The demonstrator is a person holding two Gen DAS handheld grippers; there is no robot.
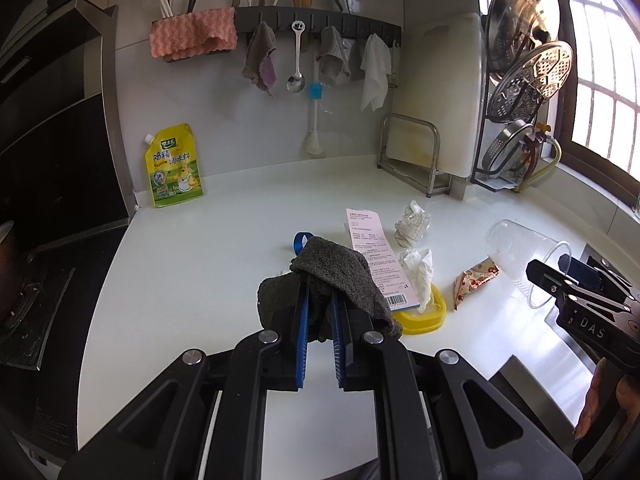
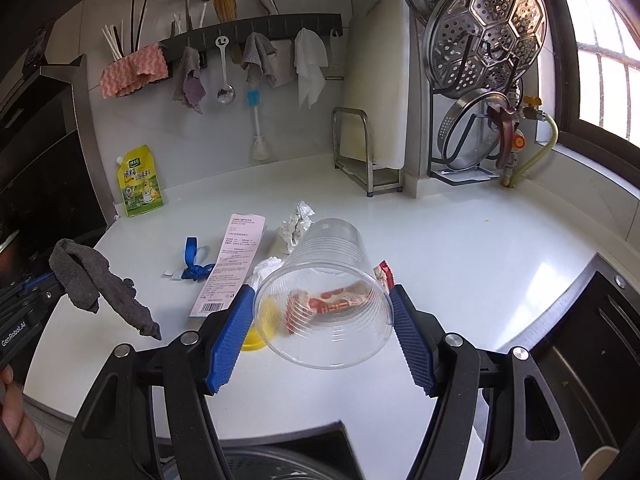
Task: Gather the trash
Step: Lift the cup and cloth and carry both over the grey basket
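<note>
Two grippers, both loaded: the left gripper (image 1: 320, 312) has its jaws pinched narrow on a dark rag (image 1: 332, 276), while the right gripper (image 2: 322, 320) spans wide around a clear plastic cup (image 2: 326, 300), tipped sideways above the counter (image 2: 460, 248). Wrapper (image 1: 474, 282), tissue (image 1: 420, 272) and receipt (image 1: 374, 256) lie there uncollected.

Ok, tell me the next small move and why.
Probably carry the clear plastic cup to the trash: the right claw already grips it off the counter, while the left claw holds a grey rag. No bin is visible.

cup (image 2: 332, 280): clear ribbed plastic | rag (image 1: 340, 276): rough cloth | counter (image 1: 208, 248): glossy white
</note>
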